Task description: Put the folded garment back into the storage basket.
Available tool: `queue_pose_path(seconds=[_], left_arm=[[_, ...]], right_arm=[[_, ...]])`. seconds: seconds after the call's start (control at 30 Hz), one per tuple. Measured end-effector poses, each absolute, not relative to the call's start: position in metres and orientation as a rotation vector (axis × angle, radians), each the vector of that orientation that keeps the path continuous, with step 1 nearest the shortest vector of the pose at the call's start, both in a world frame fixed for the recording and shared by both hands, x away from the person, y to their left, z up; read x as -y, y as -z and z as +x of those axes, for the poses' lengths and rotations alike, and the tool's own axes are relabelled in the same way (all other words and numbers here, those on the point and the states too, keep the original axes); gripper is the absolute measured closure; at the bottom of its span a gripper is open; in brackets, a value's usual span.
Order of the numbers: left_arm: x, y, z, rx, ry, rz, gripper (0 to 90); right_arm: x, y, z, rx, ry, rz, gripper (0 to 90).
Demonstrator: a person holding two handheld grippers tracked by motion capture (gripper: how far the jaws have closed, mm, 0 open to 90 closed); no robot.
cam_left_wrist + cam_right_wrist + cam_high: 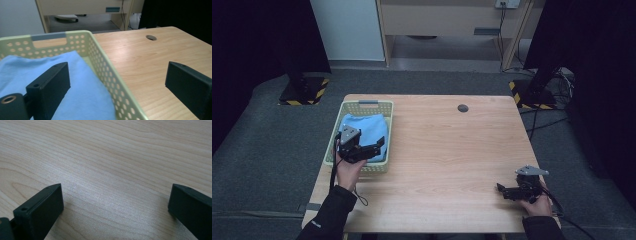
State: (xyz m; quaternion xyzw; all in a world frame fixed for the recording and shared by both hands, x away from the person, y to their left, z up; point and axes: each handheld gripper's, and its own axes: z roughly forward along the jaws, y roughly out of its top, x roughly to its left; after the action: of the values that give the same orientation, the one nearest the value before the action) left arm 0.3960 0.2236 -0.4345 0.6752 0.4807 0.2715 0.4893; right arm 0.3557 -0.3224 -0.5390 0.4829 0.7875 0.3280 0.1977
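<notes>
Your left claw [379, 145] is wide open and holds nothing. In the left gripper view, one jaw sits over the blue cloth [82, 92] and the other jaw sits over the bare table [140, 57], with the wall of the basket [105, 67] running between them. So the claw is spread across the basket's right edge. The cloth is below and to the left of the claw. The jaws do not pinch it.

The cloth lies inside the pale green basket, folded flat. The basket stands at the left side of the table, close to the far edge. In the high view your left hand [348, 170] comes up from the near side, and the claw points across the near right corner of the basket.

Your right claw [503, 191] is wide open too, with nothing in it. It rests low near the right front corner of the table, far from the basket, and bare wood shows between its jaws.
</notes>
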Motion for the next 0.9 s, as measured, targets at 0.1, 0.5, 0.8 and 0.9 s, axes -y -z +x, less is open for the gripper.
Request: queue_pose_path(seconds=[0.1,0.5,0.8,0.9], left_arm=[[-0.215,0.436,0.39,-1.134,-0.662,1.668,4.9],[-0.194,0.445,0.37,-1.059,-0.619,1.724,4.2],[-0.179,0.453,0.356,-0.989,-0.564,1.776,4.1],[-0.175,0.457,0.351,-0.967,-0.544,1.8,4.0]], right_arm=[[0.322,0.539,0.356,-2.204,-0.918,1.351,0.2],[0.322,0.539,0.356,-2.204,-0.918,1.351,0.2],[0.322,0.539,0.356,-2.204,-0.918,1.351,0.2],[0.322,0.539,0.356,-2.204,-0.918,1.351,0.2]])
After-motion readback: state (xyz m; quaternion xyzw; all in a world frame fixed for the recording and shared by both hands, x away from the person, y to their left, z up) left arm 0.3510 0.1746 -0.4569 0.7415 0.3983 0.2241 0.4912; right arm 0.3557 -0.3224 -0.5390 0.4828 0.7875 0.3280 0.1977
